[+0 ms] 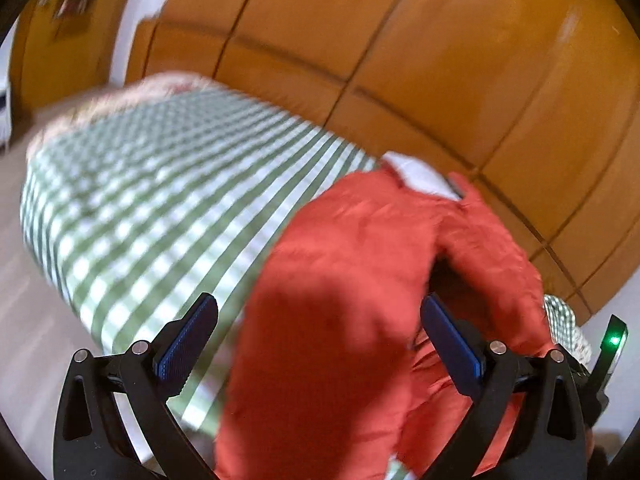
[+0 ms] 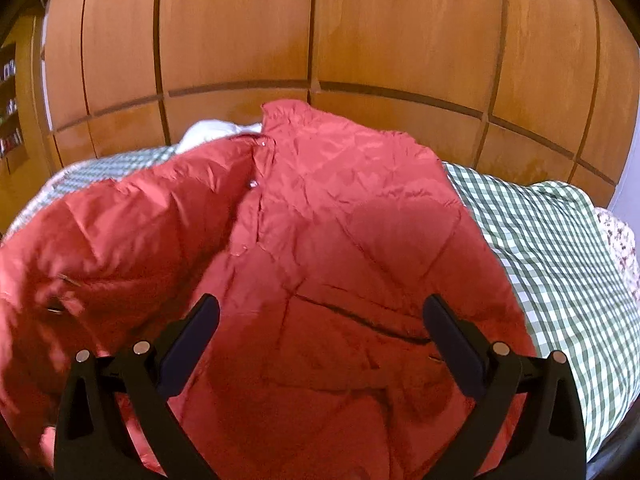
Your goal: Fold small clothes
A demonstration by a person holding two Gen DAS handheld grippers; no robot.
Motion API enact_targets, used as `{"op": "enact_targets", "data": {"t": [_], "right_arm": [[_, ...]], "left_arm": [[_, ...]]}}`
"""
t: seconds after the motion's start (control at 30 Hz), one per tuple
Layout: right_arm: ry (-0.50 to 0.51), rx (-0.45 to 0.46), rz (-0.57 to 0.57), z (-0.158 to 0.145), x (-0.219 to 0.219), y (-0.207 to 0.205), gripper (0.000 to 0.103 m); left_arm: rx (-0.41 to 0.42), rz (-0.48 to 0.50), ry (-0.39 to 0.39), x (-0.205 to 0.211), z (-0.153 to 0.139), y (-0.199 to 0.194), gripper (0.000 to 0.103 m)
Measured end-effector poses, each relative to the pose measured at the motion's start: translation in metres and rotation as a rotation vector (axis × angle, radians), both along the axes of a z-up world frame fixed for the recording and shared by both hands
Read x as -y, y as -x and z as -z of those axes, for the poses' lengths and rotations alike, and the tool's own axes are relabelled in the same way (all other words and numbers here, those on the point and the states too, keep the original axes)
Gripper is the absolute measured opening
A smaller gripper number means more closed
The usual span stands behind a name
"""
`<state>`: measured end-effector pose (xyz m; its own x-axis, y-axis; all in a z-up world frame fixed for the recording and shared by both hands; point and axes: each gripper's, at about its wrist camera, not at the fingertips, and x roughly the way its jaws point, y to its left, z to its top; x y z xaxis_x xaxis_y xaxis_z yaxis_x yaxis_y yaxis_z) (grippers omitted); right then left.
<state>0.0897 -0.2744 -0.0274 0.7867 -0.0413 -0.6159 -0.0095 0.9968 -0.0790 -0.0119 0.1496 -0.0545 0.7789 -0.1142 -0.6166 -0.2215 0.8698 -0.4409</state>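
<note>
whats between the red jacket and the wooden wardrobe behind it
In the right wrist view, a bunched white cloth lies at the far edge of the red jacket, before the wooden wardrobe. To its right the jacket's collar overlaps the wardrobe directly.

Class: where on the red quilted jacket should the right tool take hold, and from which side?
Grip the jacket's bare right hem edge, coming in from the checked cloth side. That edge lies flat and single-layered there, so the open right tool could probably slide one finger under.

Glossy orange wooden wardrobe doors [image 2: 320, 40] stand behind a green-checked bed [image 1: 160, 184]
</note>
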Motion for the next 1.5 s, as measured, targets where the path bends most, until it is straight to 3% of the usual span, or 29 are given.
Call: {"op": "enact_targets", "data": {"t": [0.2,0.37,0.53,0.57,0.67,0.73,0.87,1.07,1.2,1.3,1.5], "right_arm": [[0.040,-0.051,0.007,0.023,-0.002,-0.020,0.101],[0.041,-0.064,0.017,0.040,-0.002,-0.023,0.101],[0.045,-0.078,0.027,0.049,-0.002,-0.026,0.101],[0.050,-0.075,0.029,0.049,-0.002,-0.025,0.101],[0.069,-0.065,0.032,0.050,-0.005,-0.023,0.101],[0.071,-0.063,0.033,0.050,-0.006,-0.022,0.101],[0.063,-0.065,0.035,0.050,-0.006,-0.021,0.101],[0.059,-0.076,0.030,0.050,-0.004,-0.022,0.101],[0.054,-0.107,0.015,0.051,-0.006,-0.023,0.101],[0.051,-0.120,0.007,0.051,-0.007,-0.025,0.101],[0.043,-0.144,-0.032,0.052,-0.016,-0.021,0.101]], "left_arm": [[-0.191,0.022,0.035,-0.005,0.053,0.011,0.100],[-0.263,0.099,0.099,0.015,0.075,0.024,0.099],[-0.299,0.082,0.056,0.026,0.074,0.031,0.059],[-0.305,0.077,0.053,0.024,0.073,0.033,0.047],[-0.299,0.066,0.113,0.010,0.065,0.038,0.016],[-0.275,0.057,0.114,0.000,0.052,0.036,0.009],[-0.201,0.033,0.027,-0.014,0.016,0.022,0.007],[-0.121,-0.008,-0.187,-0.056,-0.032,-0.015,0.007],[-0.132,-0.072,-0.238,-0.095,-0.043,-0.055,0.006],[-0.143,-0.115,-0.347,-0.117,-0.049,-0.090,0.006],[-0.166,-0.171,-0.492,-0.143,-0.051,-0.146,0.006]]}}
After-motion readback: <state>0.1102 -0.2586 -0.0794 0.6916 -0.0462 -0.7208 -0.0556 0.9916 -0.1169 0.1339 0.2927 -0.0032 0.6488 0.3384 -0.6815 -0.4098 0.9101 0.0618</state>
